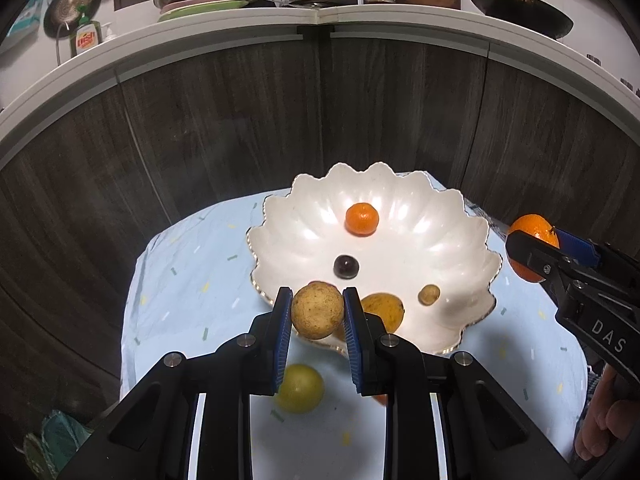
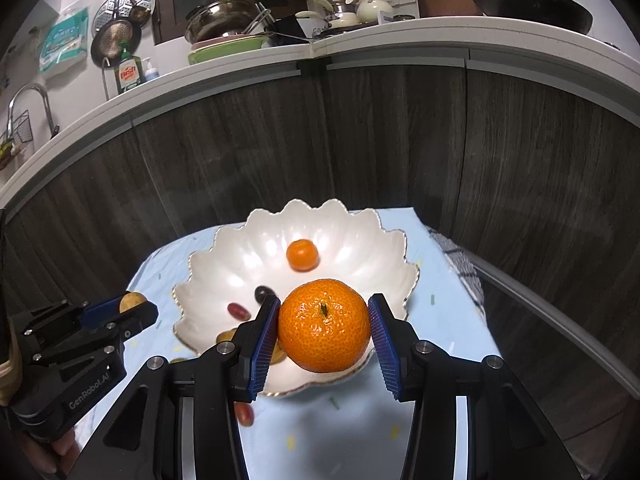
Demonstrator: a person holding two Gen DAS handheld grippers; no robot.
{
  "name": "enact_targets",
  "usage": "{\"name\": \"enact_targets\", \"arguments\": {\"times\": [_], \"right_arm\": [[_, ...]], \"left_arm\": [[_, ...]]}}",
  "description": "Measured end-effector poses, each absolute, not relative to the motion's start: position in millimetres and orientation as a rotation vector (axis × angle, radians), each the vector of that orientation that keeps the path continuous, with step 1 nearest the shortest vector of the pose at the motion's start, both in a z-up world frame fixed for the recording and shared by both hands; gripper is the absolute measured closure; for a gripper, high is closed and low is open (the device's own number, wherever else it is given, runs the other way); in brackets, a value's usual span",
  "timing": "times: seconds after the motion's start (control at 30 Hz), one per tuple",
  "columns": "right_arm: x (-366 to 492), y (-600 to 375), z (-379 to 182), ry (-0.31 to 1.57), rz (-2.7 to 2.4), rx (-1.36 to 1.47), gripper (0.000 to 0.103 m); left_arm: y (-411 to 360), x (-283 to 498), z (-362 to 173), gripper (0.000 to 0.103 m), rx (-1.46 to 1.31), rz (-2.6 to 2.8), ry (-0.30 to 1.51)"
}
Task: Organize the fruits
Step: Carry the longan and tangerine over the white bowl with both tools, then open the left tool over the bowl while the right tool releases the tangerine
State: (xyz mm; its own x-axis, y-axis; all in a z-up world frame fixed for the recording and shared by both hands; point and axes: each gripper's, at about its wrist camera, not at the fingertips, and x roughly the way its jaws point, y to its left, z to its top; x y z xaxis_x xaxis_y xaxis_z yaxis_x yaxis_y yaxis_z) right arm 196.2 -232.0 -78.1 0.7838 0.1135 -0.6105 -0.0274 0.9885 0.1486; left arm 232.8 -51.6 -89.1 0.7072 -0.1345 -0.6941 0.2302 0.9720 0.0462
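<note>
L gripper (image 1: 317, 312): clenched on rough tan fruit (image 1: 317, 311), held between the pads just short of the near rim of the scalloped bowl (image 1: 472, 248). R gripper (image 2: 324, 326): clenched on large orange (image 2: 324, 325); left pad is seen touching, right pad contact is less clear, a sliver of gap may be there.

Beyond L jaws, inside bowl: small orange (image 1: 362, 219), dark grape (image 1: 346, 267), small tan fruit (image 1: 429, 294), yellow-orange fruit (image 1: 384, 312) partly hidden behind right pad. Below L jaws, on cloth (image 1: 168, 272): yellow-green fruit (image 1: 300, 388), not yet collected. Below R jaws: red oblong fruit (image 2: 244, 414) on cloth, another (image 2: 239, 311) in bowl.

Risks, as judged:
- Orange likely to slip if grip is one-sided; round, smooth skin.
- Release too near the rim: fruit could roll out or knock the bowl.
- Both grippers converging on the bowl: collision poss.
- Dropped fruit may strike grape or the small loose pcs and scatter them.
</note>
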Motion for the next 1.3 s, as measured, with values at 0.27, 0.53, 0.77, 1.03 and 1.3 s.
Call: {"name": "enact_targets", "arguments": {"times": [0.27, 0.53, 0.77, 1.03, 1.3], "right_arm": [[212, -238, -81, 0.667, 0.067, 0.129, 0.057], [233, -241, -85, 0.67, 0.067, 0.129, 0.057], [252, -238, -90, 0.666, 0.082, 0.127, 0.057], [266, -239, -102, 0.684, 0.091, 0.137, 0.057], [276, -236, -110, 0.699, 0.103, 0.131, 0.057]], "left_arm": [[-58, 249, -90, 0.078, 0.13, -0.205, 0.757], [-58, 267, -97, 0.078, 0.131, -0.196, 0.764], [-57, 286, -102, 0.078, 0.126, -0.185, 0.767], [-61, 300, -111, 0.078, 0.125, -0.186, 0.773], [-62, 309, -125, 0.078, 0.126, -0.191, 0.799]]}}
